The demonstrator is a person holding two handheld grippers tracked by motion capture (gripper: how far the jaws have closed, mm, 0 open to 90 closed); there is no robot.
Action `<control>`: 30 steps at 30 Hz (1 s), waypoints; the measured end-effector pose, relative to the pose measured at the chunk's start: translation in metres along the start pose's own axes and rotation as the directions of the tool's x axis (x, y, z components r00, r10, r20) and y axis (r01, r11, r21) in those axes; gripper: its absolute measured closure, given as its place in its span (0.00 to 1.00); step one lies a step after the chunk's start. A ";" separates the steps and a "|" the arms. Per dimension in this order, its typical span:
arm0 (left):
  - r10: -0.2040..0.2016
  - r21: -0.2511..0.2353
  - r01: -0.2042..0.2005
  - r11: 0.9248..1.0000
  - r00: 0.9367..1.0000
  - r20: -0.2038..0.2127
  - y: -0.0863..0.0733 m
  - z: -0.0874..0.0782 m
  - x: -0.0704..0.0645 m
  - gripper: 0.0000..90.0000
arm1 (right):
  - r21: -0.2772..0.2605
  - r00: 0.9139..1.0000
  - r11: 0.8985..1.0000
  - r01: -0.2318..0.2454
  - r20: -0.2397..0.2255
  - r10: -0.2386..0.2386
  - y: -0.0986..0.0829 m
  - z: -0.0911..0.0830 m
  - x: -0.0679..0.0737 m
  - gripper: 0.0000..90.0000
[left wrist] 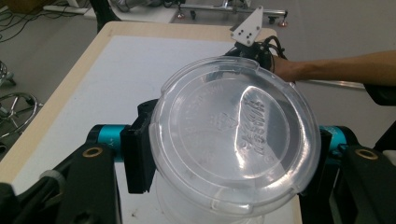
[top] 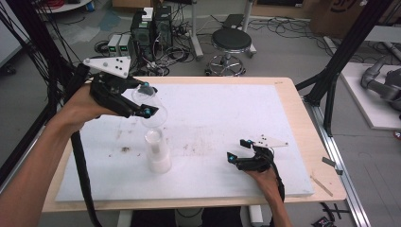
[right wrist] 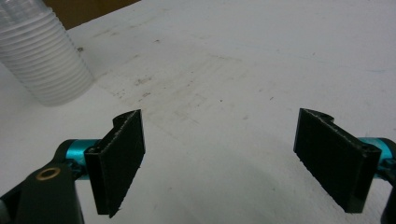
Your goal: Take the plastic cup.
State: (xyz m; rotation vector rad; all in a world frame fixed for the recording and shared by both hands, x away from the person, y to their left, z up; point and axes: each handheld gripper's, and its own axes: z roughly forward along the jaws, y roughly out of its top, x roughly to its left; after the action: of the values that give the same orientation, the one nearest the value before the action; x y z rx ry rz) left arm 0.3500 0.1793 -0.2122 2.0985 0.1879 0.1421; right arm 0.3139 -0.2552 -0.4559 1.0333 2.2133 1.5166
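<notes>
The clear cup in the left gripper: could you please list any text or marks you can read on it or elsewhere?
Clear cup, base: raised embossed lettering, too blurred to read.
Stack of cups on the table: no text visible.
Nothing else carries legible writing.

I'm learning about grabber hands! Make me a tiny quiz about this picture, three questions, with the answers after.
1. True or false: the left gripper holds a clear plastic cup.
2. The stack of cups stands on: A) the stool, B) the white table, C) the floor.
3. Fill in: the jaws of the right gripper are wide ____, with nothing between them.

Key: 1 true; 2 B; 3 open.
</notes>
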 end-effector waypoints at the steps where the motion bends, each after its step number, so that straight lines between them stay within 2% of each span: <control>1: 0.000 0.000 0.000 1.000 1.000 0.000 0.000 0.000 0.000 0.41 | 0.000 1.000 1.000 0.000 0.000 0.000 0.000 0.000 0.000 0.18; 6: 0.003 -0.005 -0.003 1.000 1.000 0.007 0.014 0.006 0.015 0.41 | -0.006 1.000 1.000 0.007 -0.016 -0.007 0.000 -0.001 0.000 0.18; 10: 0.004 -0.025 -0.003 1.000 1.000 0.025 0.017 0.013 0.021 0.41 | 0.001 1.000 1.000 0.011 -0.022 -0.011 0.000 0.000 0.000 0.18; 12: 0.011 -0.029 -0.010 1.000 0.999 0.033 0.018 0.020 0.030 0.41 | 0.003 0.999 1.000 0.010 -0.035 -0.010 0.000 0.000 0.000 0.18; 18: -0.001 -0.062 0.004 0.998 0.999 0.053 0.015 0.031 0.043 0.41 | 0.002 0.999 1.000 0.017 -0.036 -0.016 0.000 0.000 0.000 0.18; 20: -0.004 -0.057 0.007 0.998 0.998 0.057 0.012 0.036 0.049 0.41 | 0.011 0.999 1.000 0.019 -0.031 -0.019 0.000 0.001 0.001 0.18; 25: -0.005 -0.091 0.011 0.996 0.998 0.066 0.009 0.043 0.052 0.41 | 0.014 0.999 1.000 0.027 -0.023 -0.027 0.000 0.001 0.001 0.18; 26: -0.001 -0.105 0.009 0.994 0.997 0.074 0.006 0.049 0.054 0.41 | 0.014 0.999 1.000 0.023 -0.023 -0.023 0.000 0.001 0.002 0.18; 30: 0.006 -0.092 0.001 0.996 0.997 0.079 0.004 0.058 0.055 0.42 | 0.007 1.000 1.000 0.023 -0.014 -0.023 0.000 0.001 0.001 0.18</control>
State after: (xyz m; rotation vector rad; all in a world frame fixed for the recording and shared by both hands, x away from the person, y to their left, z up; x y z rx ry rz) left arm 0.4149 0.1395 -0.2366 2.0082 0.1291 0.0680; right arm 0.3134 -0.2537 -0.4557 0.9988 2.2339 1.5118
